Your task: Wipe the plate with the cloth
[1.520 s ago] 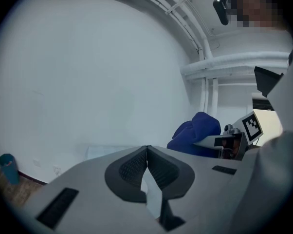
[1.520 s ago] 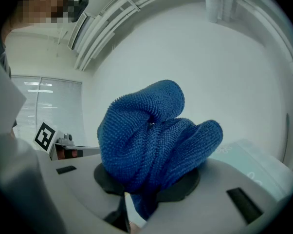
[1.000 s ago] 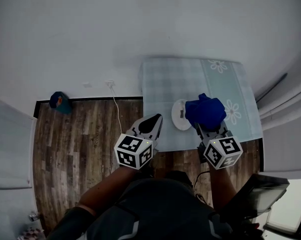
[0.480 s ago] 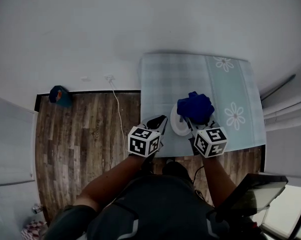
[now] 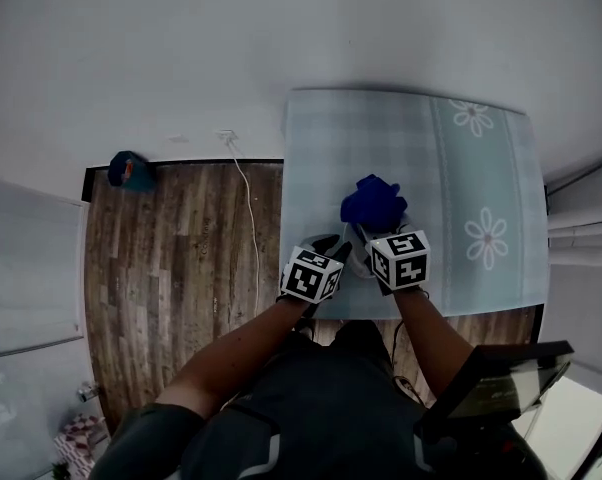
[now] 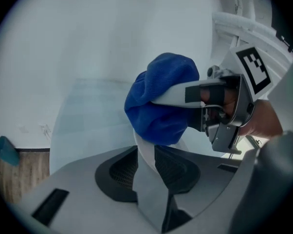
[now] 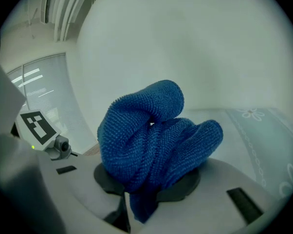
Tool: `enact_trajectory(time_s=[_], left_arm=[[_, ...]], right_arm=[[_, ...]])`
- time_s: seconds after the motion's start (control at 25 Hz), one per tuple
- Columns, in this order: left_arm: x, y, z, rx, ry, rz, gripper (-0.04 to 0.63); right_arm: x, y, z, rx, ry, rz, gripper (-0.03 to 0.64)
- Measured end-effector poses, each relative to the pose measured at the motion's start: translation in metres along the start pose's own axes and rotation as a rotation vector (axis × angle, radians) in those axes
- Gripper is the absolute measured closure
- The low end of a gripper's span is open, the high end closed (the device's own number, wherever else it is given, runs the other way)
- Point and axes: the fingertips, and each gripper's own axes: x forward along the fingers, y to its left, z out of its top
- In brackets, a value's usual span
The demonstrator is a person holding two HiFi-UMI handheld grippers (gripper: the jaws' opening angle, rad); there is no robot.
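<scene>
Low in the left gripper view, our left gripper [image 6: 147, 182] has its jaws closed on the rim of the white plate [image 6: 142, 147], seen edge-on. Our right gripper [image 7: 141, 191] is clamped on the bunched blue cloth [image 7: 151, 130], which sits against or just beside the plate mid-frame; we cannot tell which. To wipe well, we judge, we should hold the plate steady and sweep the cloth firmly across its face, so it does not twist. Beyond, upper right in the head view, stands a table [image 5: 451, 158] under a pale checked cover. Left of it are a wooden floor [image 5: 171, 258] and a white cable [image 5: 243, 203], with white wall [image 5: 181, 48] on top.
</scene>
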Motion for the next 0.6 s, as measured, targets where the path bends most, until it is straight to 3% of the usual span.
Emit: enact_trajectory(time_s=[0.12,0.28,0.6], left_arm=[[0.012,0.005,-0.010,-0.005,0.040,0.020,0.490],[0.015,0.004,-0.011,-0.020,0.034,0.022,0.499],[0.014,0.004,-0.013,-0.082,0.012,0.021,0.517]], right_arm=[[0.016,-0.003,-0.017,-0.008,0.067,0.001,0.499],[0.024,-0.017,-0.041,-0.007,0.155,-0.030,0.499],[-0.003,-0.054,-0.056,0.014,0.188,-0.085,0.499]])
